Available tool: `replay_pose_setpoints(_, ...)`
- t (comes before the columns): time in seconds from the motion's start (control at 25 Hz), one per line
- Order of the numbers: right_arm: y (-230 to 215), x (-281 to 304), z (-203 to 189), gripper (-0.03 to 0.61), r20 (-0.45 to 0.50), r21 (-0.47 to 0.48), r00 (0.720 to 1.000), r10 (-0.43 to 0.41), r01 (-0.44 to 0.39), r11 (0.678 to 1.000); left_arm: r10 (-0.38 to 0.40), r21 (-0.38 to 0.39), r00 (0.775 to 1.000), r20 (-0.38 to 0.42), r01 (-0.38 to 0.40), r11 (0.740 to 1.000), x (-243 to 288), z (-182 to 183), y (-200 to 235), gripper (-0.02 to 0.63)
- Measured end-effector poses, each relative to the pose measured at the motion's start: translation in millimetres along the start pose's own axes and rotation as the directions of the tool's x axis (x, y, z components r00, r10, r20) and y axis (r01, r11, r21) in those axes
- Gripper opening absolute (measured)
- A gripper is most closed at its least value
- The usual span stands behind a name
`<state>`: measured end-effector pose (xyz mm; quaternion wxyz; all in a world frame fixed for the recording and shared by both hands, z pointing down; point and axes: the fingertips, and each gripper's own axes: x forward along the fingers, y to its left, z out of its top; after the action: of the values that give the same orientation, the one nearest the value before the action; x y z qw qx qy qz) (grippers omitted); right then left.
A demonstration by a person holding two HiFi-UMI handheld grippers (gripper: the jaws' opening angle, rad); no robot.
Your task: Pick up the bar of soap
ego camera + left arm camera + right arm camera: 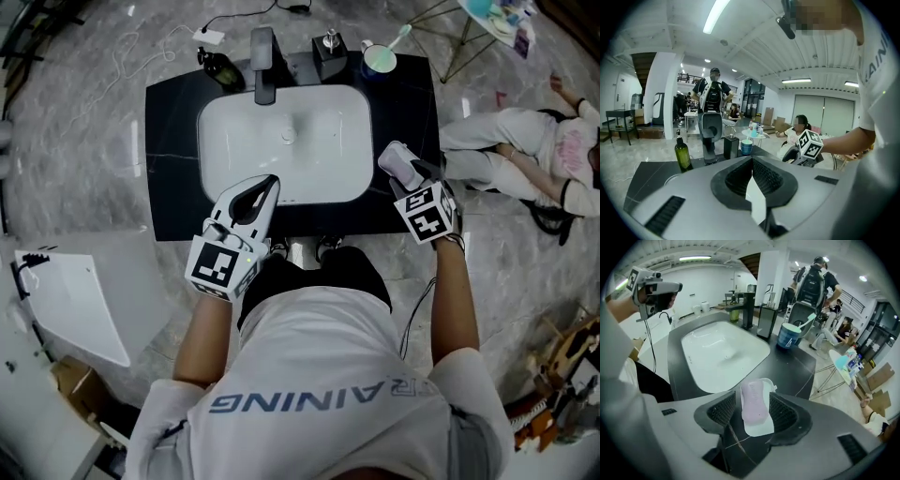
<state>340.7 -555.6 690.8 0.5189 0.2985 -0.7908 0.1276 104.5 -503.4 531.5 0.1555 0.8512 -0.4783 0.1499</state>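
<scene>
A pale lilac bar of soap (754, 401) lies on a white dish (761, 428) on the black counter, to the right of the basin. My right gripper (753, 402) straddles it, open: the jaws stand either side of the bar with a gap to each pad, which do not press on it. In the head view the right gripper (400, 165) hovers over the counter's right side and hides the soap. My left gripper (271, 181) is shut with nothing in it, held over the basin's front rim; in its own view the left gripper (751, 160) points level across the room.
A white basin (286, 141) is set in the black counter (169, 187). Along the back stand a dark faucet (264, 64), a green bottle (221, 71), a black dispenser (330, 47) and a cup with a toothbrush (380, 58). A person (534, 150) sits on the floor at right.
</scene>
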Motion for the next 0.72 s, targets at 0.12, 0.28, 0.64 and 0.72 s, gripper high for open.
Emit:
replay_pose_setpoints(0.12,-0.9,21.1,-6.2,0.227,-0.056,-0.043,0.997,0.047,-0.05,0.998,0.04,-0.028,0.999,-0.014,-0.041,0.999,2.7,-10.3,2.0,0.005)
replay_pose_setpoints(0.28,-1.9,42.2,-10.1,0.227,-0.115,-0.085,0.989,0.095,-0.105,0.991,0.08,-0.057,0.997,-0.021,-0.081,0.995,4.3,-19.1,3.7,0.005)
replay_pose_setpoints(0.64,3.4,55.2,-9.0,0.202,-0.111,-0.088,0.986,0.127,-0.137,0.987,0.114,-0.072,0.993,-0.029,-0.116,0.991,-1.6,-27.1,0.5,0.005)
replay_pose_setpoints(0.72,-0.1,47.3,-3.2,0.201,-0.064,-0.062,0.992,0.109,-0.113,0.992,0.111,-0.067,0.993,-0.028,-0.113,0.991,-3.1,-25.7,0.3,0.005)
